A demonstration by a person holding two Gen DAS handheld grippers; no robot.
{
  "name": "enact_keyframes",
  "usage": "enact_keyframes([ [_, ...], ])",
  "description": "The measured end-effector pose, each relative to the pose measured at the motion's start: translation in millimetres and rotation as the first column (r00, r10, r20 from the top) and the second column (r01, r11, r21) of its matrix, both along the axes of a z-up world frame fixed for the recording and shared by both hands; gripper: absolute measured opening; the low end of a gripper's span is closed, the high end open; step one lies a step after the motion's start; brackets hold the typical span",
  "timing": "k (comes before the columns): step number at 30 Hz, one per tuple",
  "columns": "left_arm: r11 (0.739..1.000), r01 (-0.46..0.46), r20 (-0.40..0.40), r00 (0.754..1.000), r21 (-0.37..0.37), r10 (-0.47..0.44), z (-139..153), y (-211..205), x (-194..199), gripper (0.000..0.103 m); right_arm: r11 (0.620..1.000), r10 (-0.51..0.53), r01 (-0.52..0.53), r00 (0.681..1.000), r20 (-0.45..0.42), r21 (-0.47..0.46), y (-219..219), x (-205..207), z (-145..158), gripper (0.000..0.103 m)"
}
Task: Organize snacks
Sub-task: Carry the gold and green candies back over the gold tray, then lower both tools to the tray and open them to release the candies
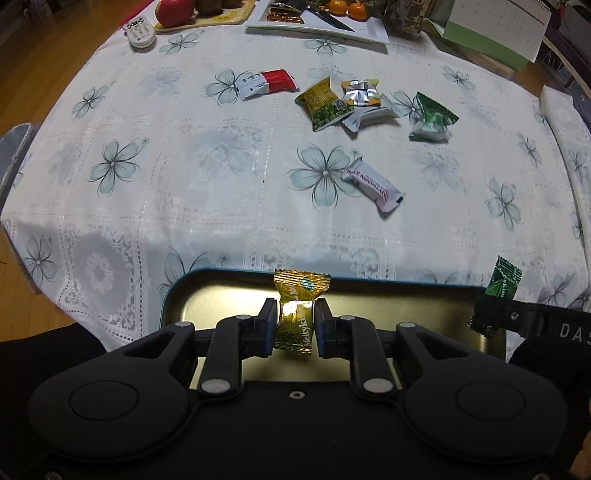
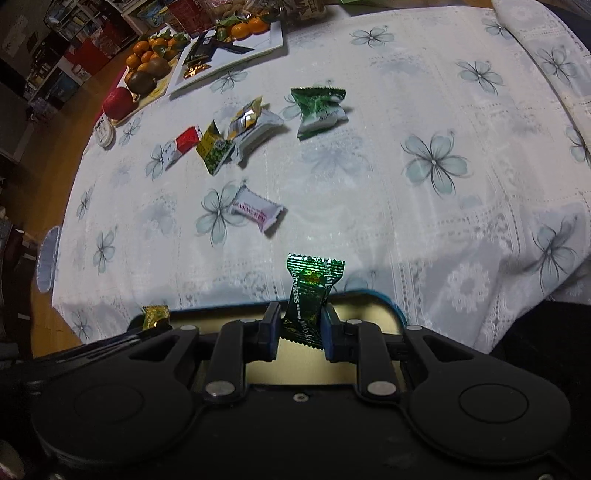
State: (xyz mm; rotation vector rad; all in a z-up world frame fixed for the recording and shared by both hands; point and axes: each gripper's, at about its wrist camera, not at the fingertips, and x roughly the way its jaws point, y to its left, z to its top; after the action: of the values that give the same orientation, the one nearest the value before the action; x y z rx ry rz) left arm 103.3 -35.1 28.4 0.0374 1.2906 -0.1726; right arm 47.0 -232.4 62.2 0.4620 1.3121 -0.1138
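My left gripper (image 1: pixel 294 325) is shut on a gold Meltykiss candy (image 1: pixel 297 310) and holds it over the gold metal tin (image 1: pixel 221 295) at the table's near edge. My right gripper (image 2: pixel 298 326) is shut on a dark green Meltykiss candy (image 2: pixel 308 291), also over the tin (image 2: pixel 369 369). The green candy (image 1: pixel 502 282) and right gripper show at the right in the left wrist view. The gold candy (image 2: pixel 155 315) shows at the left in the right wrist view. Loose on the cloth lie a white bar (image 1: pixel 373 184), a red-and-white packet (image 1: pixel 266 83), a yellow-green packet (image 1: pixel 323 103) and a green-white packet (image 1: pixel 432 118).
A silver packet (image 1: pixel 360 92) lies on a white wrapper (image 1: pixel 369 116). At the far edge stand a white tray (image 1: pixel 362 31) with tangerines, a board with an apple (image 1: pixel 173 11), a small white case (image 1: pixel 140 33) and a green box (image 1: pixel 487 37). The flowered tablecloth (image 1: pixel 184 166) covers the table.
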Motion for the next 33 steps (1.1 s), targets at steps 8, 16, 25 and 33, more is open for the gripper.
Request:
enact_keyframes([
  [8, 1.0, 0.004, -0.001, 1.0, 0.027, -0.004, -0.9, -13.2, -46.3, 0.027, 1.0, 0.019, -0.019, 0.999, 0.025, 0.003, 4.4, -55.8, 1.9, 0.024],
  [16, 1.0, -0.02, -0.033, 0.999, 0.019, 0.021, -5.9, -18.3, -76.6, 0.028, 0.998, 0.017, -0.012, 0.996, 0.088, -0.058, -3.1, -83.8, 3.0, 0.024],
  [25, 0.997, -0.059, -0.001, 0.998, 0.043, 0.059, -2.8, -15.6, -81.2, 0.027, 0.999, 0.033, -0.034, 0.996, 0.083, 0.01, -4.8, -89.3, -4.6, 0.024],
  [33, 0.997, -0.05, 0.005, 0.999, 0.061, 0.05, -2.0, -20.9, -83.6, 0.028, 0.999, 0.032, -0.035, 0.996, 0.081, 0.032, -6.3, -90.9, -5.0, 0.027],
])
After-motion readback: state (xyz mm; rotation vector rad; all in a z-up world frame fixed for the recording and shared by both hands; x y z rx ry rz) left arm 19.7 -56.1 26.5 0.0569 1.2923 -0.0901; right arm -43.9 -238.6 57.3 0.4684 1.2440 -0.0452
